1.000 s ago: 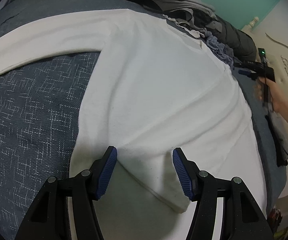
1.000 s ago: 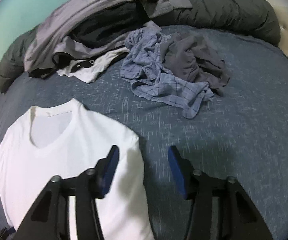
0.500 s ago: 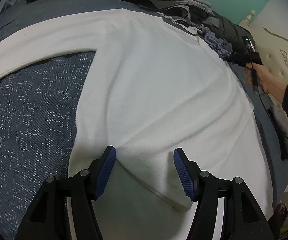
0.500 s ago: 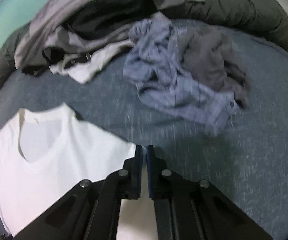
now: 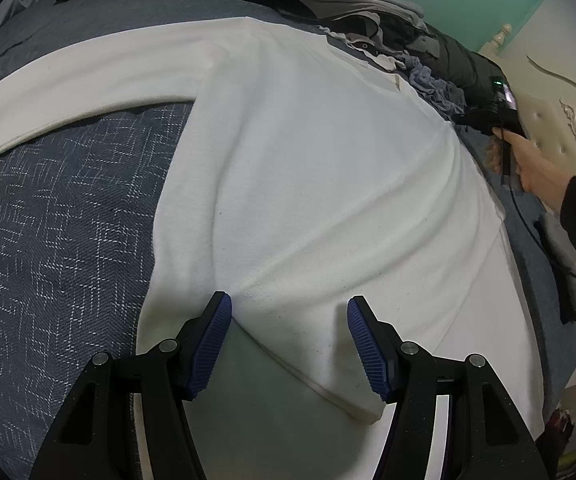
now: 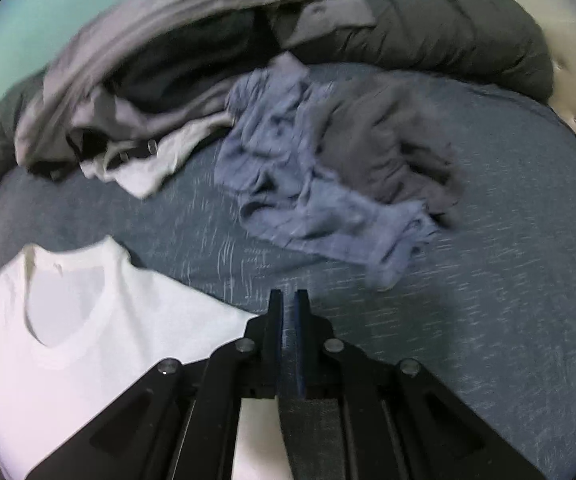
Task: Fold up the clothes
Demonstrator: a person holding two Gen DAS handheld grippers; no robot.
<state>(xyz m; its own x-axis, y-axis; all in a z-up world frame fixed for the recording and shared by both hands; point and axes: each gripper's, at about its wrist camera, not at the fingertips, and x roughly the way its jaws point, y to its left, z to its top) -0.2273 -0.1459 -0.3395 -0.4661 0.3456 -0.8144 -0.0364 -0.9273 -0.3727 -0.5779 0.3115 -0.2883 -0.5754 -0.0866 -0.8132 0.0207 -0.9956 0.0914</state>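
On the bed (image 5: 59, 220), left tool (image 5: 288, 344) gapes wide over the white T-shirt (image 5: 328, 184); right tool (image 6: 288, 308) is clamped together at its sleeve edge.

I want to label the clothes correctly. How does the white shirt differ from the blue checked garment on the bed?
The white shirt lies spread flat with its neckline showing; the blue garment is crumpled in a heap. The white shirt is plain; the blue garment seems checked, though blur hides detail. The white shirt lies by the right gripper; the blue garment lies farther off, against a grey garment. Both rest on the dark blue bedcover.
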